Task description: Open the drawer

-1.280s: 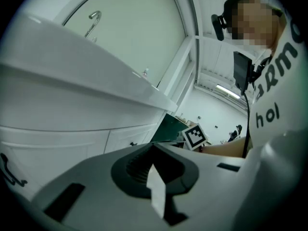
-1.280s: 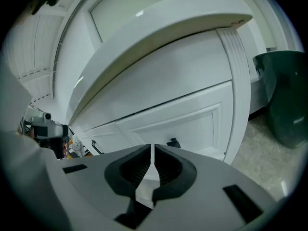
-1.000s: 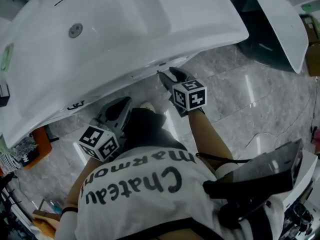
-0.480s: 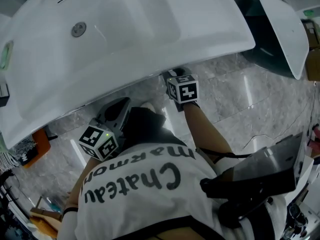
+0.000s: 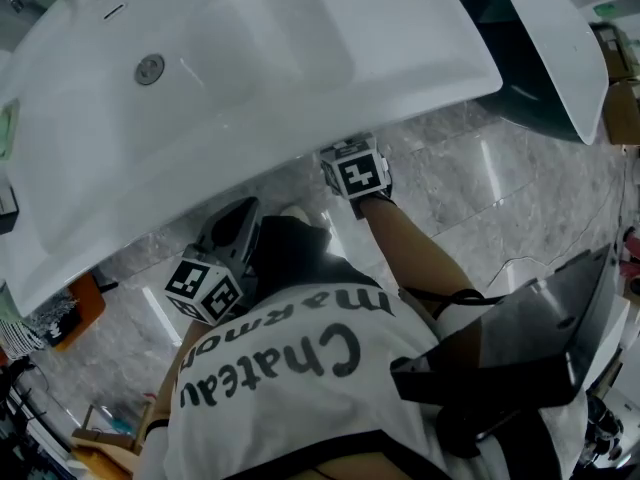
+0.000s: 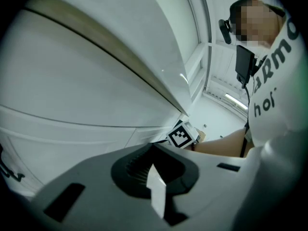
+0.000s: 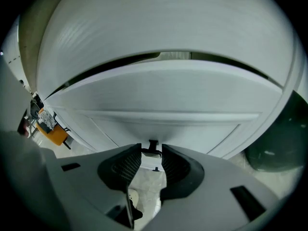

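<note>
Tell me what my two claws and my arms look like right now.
The left claw and right claw have grey bodies with dark ribbed pads. Each bears a white cube with black square markers. The forearms are bare below a white shirt with black lettering. The right claw's jaws are closing, with the drawer's small dark handle between them.

Drawer (image 7: pixel 163 126) hidden under basin (image 5: pixel 250 58) overhead, right tongs' (image 7: pixel 151 150) tips likewise
</note>
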Demonstrator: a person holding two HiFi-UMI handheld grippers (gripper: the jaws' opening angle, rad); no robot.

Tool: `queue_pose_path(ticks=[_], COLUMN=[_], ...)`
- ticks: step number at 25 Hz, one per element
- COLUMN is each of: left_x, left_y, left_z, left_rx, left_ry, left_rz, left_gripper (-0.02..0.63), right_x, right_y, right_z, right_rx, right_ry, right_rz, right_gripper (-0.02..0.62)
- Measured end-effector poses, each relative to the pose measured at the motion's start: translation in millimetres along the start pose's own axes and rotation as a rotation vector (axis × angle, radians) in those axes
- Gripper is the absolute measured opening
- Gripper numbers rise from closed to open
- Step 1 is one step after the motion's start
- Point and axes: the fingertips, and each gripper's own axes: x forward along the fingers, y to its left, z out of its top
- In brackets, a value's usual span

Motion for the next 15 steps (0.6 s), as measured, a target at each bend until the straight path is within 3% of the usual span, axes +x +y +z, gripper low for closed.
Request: queue_pose_path(ticks=[15], left_x=[-27.8], left_y=[-45.0], left_z=[10.9], left_rx=[-0.057], left_ry=[0.088], left_rz=[-0.017], left_gripper=[0.008], right_x=[-24.6], right_y=[2.6], right_z=[-42.6], right_rx=[-0.039], right_ry=[0.173], right_rz=[-0.013], right_gripper=[0.136])
